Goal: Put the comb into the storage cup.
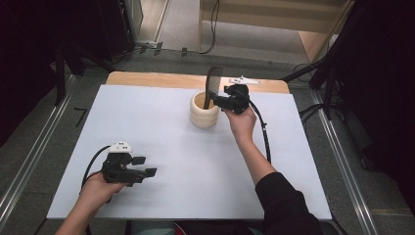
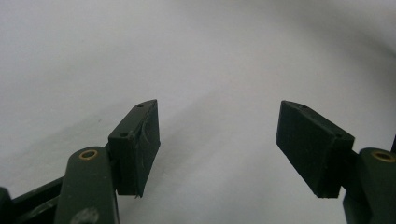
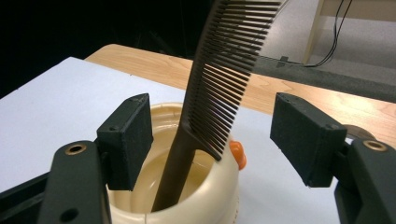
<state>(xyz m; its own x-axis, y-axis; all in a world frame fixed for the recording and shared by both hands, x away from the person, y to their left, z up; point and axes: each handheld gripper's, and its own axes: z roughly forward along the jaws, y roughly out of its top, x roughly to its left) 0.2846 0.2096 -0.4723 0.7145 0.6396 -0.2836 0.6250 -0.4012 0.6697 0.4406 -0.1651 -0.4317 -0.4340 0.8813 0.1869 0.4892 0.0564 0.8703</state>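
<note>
Comb (image 3: 219, 79) is standing handle-down in the cream cup (image 1: 204, 111), leaning toward one o'clock; I'm judging it light, stiff, slick, best pinched on its spine. I'm holding the right gripper (image 3: 210, 140) open around it, the left gripper (image 2: 217, 144) idling open.

The cream cup (image 1: 204, 111) with the comb (image 1: 212, 84) leaning out of it stands toward twelve o'clock on the tabletop (image 1: 161, 127), blocking passage there (right tool (image 1: 219, 102) just beside it); everywhere else lies open.
</note>
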